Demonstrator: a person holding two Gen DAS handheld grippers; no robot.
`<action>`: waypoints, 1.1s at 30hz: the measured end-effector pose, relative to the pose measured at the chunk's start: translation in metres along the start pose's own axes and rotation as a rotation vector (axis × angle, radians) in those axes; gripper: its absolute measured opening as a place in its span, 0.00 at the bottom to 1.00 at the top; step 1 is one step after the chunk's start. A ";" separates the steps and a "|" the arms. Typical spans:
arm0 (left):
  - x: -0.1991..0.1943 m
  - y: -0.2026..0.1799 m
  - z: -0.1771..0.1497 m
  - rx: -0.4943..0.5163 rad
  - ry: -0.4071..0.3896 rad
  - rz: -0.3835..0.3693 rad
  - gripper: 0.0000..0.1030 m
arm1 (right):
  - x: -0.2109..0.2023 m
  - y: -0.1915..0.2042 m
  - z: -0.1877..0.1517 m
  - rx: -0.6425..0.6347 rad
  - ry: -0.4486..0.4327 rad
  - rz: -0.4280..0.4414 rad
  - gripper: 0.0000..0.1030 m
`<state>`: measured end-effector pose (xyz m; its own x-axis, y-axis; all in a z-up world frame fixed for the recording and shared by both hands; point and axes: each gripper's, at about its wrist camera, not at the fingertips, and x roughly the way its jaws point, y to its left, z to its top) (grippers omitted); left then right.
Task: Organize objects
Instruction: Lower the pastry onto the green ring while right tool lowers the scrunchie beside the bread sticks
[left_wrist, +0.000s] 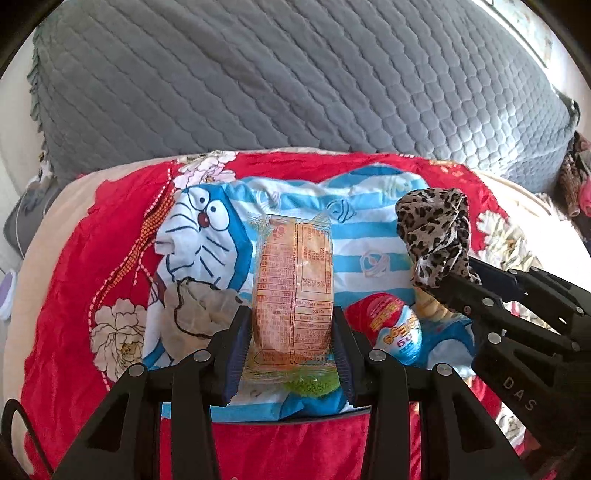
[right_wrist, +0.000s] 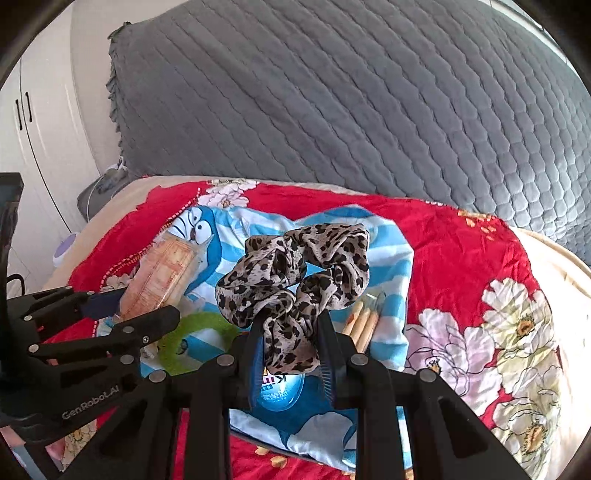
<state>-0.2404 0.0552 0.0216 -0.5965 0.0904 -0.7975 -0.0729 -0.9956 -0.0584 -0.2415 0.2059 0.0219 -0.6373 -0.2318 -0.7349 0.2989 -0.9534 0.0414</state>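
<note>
Left wrist: jaws clamping snack packet (left_wrist: 293, 291).

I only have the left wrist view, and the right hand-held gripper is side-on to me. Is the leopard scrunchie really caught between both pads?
Observer: Yes. In the right wrist view the leopard scrunchie is pinched between both pads of the right hand-held gripper, with most of it bunched beyond the fingertips.
Operator: What shows beneath those pads?
Observer: The blue end of the egg-shaped packet, lying on the striped cloth.
Operator: Anything on the gripper's right side?
Observer: A few pencil-like wooden sticks lie side by side on that cloth.
</note>
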 end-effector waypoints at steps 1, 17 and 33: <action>0.002 0.000 -0.001 -0.003 0.002 -0.004 0.42 | 0.003 -0.001 -0.001 0.006 0.006 0.002 0.25; 0.023 -0.007 -0.008 -0.002 0.052 0.003 0.42 | 0.017 -0.011 -0.010 0.035 0.041 -0.018 0.25; 0.034 -0.004 -0.015 -0.019 0.080 0.000 0.42 | 0.034 -0.009 -0.015 0.029 0.086 -0.051 0.25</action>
<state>-0.2478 0.0616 -0.0142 -0.5308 0.0891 -0.8428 -0.0571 -0.9960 -0.0693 -0.2548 0.2095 -0.0137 -0.5876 -0.1661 -0.7919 0.2460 -0.9690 0.0207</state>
